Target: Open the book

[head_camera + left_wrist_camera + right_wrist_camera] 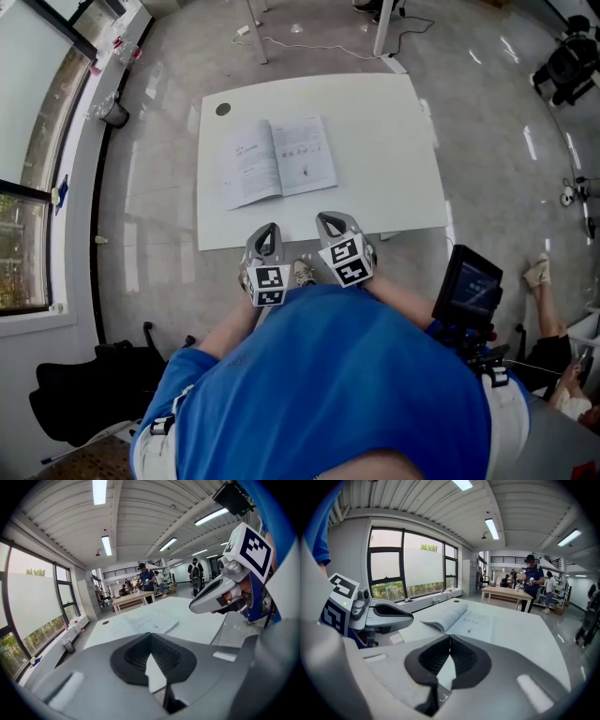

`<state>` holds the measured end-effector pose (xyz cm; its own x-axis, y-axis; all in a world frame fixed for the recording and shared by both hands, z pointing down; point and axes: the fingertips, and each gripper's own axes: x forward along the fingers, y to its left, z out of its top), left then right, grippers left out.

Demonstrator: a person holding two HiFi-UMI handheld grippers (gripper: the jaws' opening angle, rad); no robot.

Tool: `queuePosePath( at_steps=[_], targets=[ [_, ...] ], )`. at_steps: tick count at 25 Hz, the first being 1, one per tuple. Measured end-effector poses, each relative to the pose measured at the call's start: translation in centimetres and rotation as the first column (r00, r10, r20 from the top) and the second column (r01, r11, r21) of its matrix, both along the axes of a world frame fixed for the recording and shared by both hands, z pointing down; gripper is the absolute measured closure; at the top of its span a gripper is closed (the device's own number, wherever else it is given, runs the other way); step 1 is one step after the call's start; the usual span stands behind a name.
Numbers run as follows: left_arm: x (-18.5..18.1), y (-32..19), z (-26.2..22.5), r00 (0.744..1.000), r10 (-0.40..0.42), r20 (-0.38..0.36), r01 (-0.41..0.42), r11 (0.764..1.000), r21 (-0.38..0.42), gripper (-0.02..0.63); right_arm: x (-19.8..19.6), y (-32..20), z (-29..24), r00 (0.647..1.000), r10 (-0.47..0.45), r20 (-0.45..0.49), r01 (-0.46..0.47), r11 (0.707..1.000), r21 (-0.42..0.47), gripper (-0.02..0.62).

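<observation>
By the blue shirt point(328, 375) hang left gripper point(267, 231) and right gripper point(329, 221), fingers clenched, empty; the book point(278, 159) already lies open, so best leave it untouched.

1. The right claw point(450, 635) fills the bottom of the frame. Its dark-padded jaws meet at the tips with nothing between them.
2. Beyond it at 12 o'clock, an open book point(461, 618) lies on a white surface point(520, 630). The left pages arch up and the right page lies flat.
3. At 9 o'clock the left claw point(405, 616) points right, apart from the book, with its black-and-white marker cube point(340, 603) behind it.
4. Large windows point(408, 564) stand at 10 o'clock, and a person point(531, 581) stands far off at 2 o'clock.
</observation>
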<state>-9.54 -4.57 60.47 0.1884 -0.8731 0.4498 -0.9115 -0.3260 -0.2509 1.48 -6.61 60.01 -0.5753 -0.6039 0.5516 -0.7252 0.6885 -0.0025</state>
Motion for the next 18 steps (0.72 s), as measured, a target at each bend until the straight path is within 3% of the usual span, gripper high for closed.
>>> queuePosePath(
  at_steps=[7,18],
  targets=[
    [5.6,5.0,-2.3,0.999,0.004,-0.038,-0.003,0.999,0.033,0.598,5.0,5.0,-2.3,0.998,0.016,0.064,-0.018,0.999,0.032,0.591],
    [9.4,9.1,-3.4,0.996,0.009,-0.085,0.0,0.995,0.101,0.598,9.1,9.4,-2.4,0.994,0.043,0.097,-0.049,0.997,0.06,0.591]
  ],
)
